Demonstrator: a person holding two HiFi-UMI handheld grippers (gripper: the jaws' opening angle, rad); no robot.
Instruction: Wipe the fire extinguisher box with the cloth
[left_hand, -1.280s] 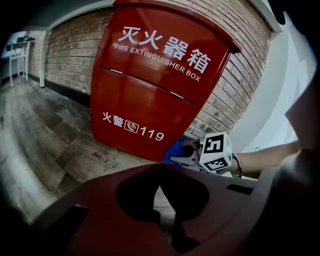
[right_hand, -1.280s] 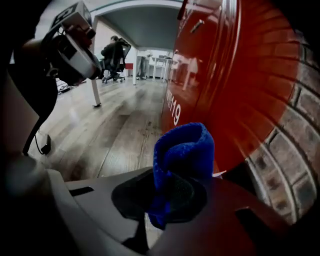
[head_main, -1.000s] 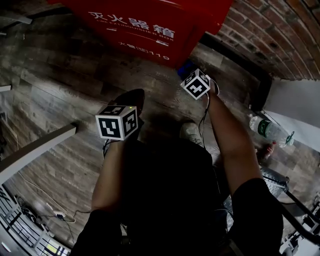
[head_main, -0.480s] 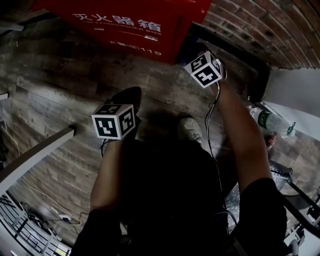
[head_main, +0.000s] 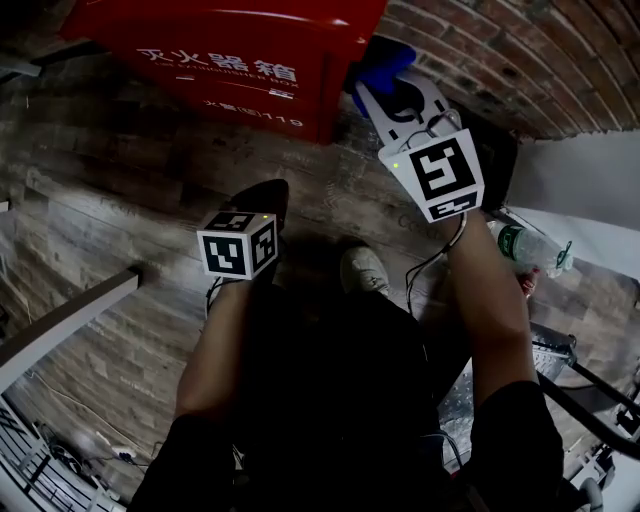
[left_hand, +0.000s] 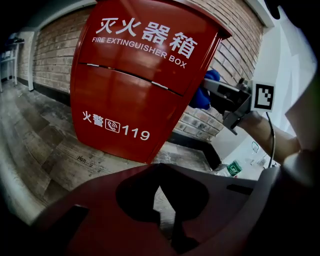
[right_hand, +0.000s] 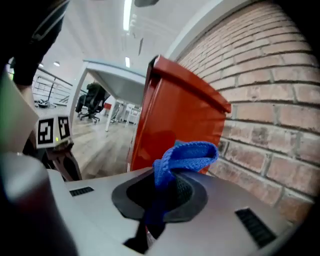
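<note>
The red fire extinguisher box (head_main: 230, 50) stands on the wood floor against a brick wall; its lettered front fills the left gripper view (left_hand: 145, 75). My right gripper (head_main: 383, 88) is raised beside the box's right side, shut on a blue cloth (head_main: 386, 62) that sticks out past its jaws (right_hand: 186, 156). The box's side panel (right_hand: 172, 120) is close in front of the cloth; whether they touch I cannot tell. My left gripper (head_main: 238, 243) hangs lower, back from the box, with its jaws (left_hand: 165, 210) closed together on nothing. The left gripper view also catches the cloth (left_hand: 205, 92).
A brick wall (head_main: 500, 50) runs behind and to the right of the box. A plastic bottle (head_main: 525, 248) lies on the floor at the right. The person's shoes (head_main: 362, 268) are below the grippers. A grey bar (head_main: 60, 315) crosses the left floor.
My right gripper has risen and moved forward with the cloth, from low by the box's front corner to up along its right side. The left gripper has hardly moved.
</note>
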